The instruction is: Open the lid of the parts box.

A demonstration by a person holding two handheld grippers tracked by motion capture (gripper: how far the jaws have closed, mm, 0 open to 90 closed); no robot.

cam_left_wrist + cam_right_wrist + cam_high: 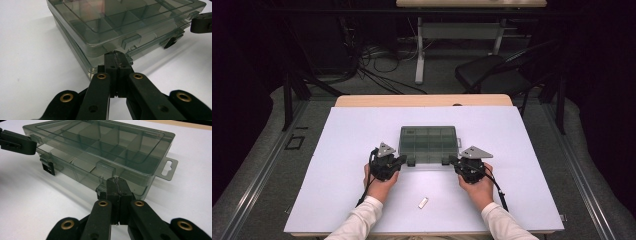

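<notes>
Centrally on the white table (337, 150) sits a smoky clear compartment box (428, 143), its front edge facing the person. Both grippers meet that edge, likely to work its two front latches together. The left gripper (116, 56) is clenched at the left latch (117, 58); the right gripper (116, 182) is clenched at the right latch (100, 188). A small white piece (423, 202) lies nearer the person.
</notes>
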